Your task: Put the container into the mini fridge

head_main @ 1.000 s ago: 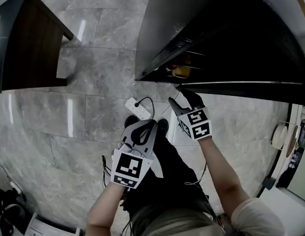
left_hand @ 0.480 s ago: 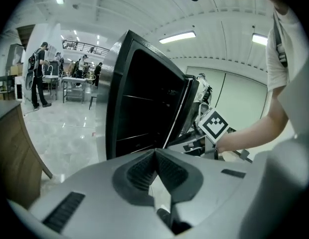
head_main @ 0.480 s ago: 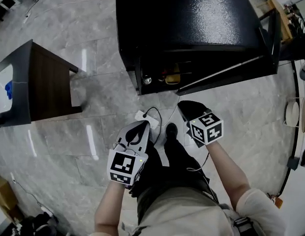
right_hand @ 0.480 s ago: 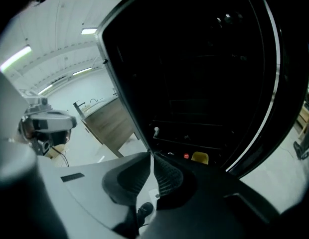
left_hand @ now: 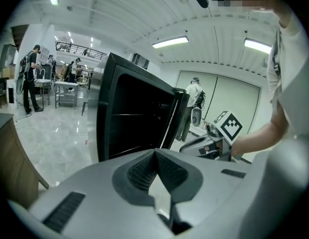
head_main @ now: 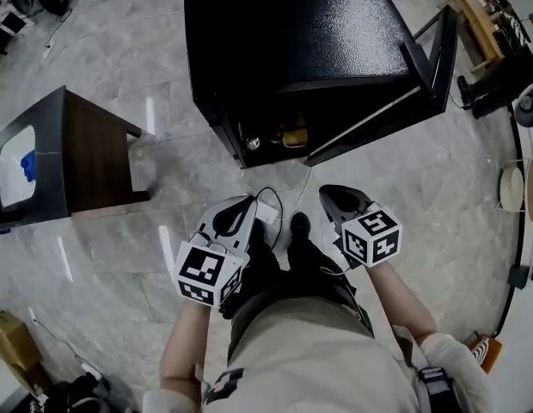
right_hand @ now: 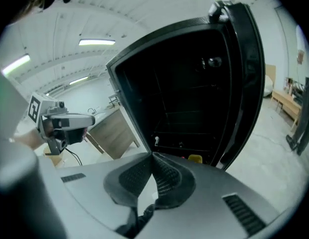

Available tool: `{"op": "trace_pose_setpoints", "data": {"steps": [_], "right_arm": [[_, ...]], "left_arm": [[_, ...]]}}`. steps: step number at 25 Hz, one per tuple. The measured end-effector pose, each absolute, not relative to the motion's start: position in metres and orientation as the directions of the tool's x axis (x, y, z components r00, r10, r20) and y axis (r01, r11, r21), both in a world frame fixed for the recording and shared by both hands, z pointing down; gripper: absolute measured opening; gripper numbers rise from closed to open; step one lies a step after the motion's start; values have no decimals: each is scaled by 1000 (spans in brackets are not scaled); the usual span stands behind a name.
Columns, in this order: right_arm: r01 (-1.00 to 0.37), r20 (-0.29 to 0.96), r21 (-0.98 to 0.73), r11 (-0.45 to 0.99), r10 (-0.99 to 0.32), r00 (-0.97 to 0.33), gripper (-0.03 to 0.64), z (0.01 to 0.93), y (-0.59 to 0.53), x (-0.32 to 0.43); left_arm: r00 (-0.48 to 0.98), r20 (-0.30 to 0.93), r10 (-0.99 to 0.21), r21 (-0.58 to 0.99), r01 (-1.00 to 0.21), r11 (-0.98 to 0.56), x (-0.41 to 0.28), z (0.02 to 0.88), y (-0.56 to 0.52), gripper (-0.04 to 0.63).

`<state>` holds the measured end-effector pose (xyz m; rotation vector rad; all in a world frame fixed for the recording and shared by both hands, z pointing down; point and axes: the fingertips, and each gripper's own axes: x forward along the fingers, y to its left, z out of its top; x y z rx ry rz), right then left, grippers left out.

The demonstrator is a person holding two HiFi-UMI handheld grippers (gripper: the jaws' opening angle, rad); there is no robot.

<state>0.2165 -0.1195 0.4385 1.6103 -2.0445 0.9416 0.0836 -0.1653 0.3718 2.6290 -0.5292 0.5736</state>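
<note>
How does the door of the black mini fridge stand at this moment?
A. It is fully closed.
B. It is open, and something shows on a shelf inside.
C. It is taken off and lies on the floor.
B: the door of the mini fridge is swung open, and a yellow item shows on a shelf inside.

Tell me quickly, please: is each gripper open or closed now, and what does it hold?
Left gripper: closed, jaws together, holding nothing.
Right gripper: jaws have just closed, nothing between them.
</note>
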Motion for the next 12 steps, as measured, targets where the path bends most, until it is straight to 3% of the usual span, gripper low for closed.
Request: {"op": "trace_pose_setpoints", "data": {"steps": [3,12], "right_arm": [[-963,628,-219,156,-733,-261,29,413,-123,207],[-874,485,-321,364,-730,-482,29,351,-148,119]], "left_arm": [[845,455,-281,276,-433,-858,82,363,-167,54],[824,456,-336,222,-471,-854,35,338,-175,54]]}}
